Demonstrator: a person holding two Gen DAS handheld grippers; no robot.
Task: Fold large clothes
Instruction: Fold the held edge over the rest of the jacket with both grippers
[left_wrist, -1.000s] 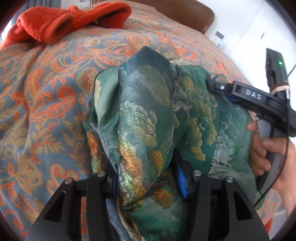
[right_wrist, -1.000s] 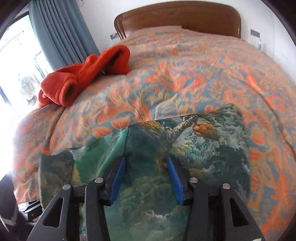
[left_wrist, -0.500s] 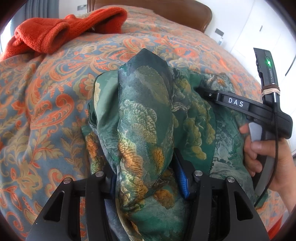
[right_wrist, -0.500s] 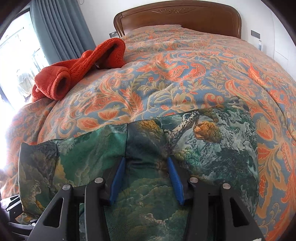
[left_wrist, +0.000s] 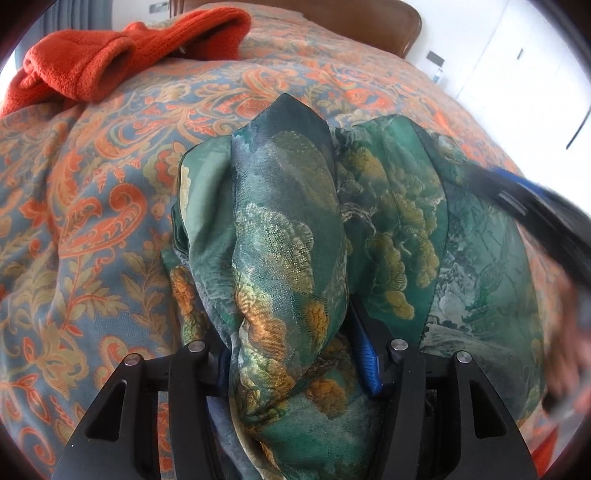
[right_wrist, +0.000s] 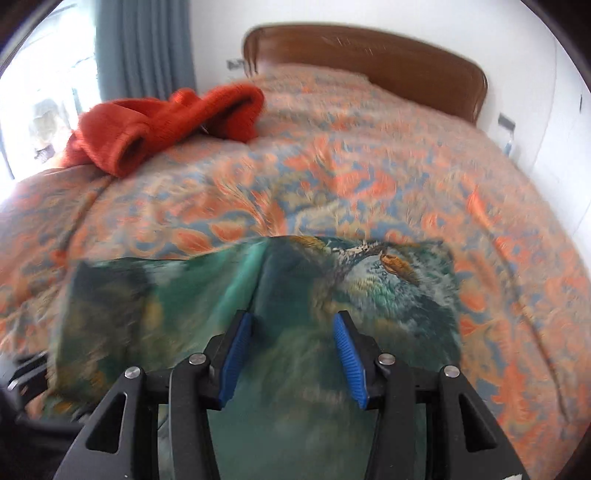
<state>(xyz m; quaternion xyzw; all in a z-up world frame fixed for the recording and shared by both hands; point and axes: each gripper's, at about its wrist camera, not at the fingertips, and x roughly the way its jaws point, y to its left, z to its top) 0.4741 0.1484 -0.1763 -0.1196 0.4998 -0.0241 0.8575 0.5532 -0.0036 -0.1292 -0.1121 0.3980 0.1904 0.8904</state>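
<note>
A green printed garment (left_wrist: 388, 229) lies on the patterned bedspread (left_wrist: 81, 229). A thick bunched fold of it (left_wrist: 284, 240) rises between the fingers of my left gripper (left_wrist: 291, 354), whose jaws stand wide apart around the fold. In the right wrist view the garment (right_wrist: 332, 280) lies spread below my right gripper (right_wrist: 291, 354). Its blue pads (right_wrist: 345, 354) are apart with nothing between them. The right gripper shows blurred at the right edge of the left wrist view (left_wrist: 524, 206).
An orange fleece garment (left_wrist: 122, 55) lies bunched at the far left of the bed; it also shows in the right wrist view (right_wrist: 162, 122). A wooden headboard (right_wrist: 369, 51) closes the far end. Blue curtains (right_wrist: 144, 48) and a window are at the left.
My right gripper has lifted up and back from the green garment, blurred with motion. The left gripper stays in place around the bunched fold.
</note>
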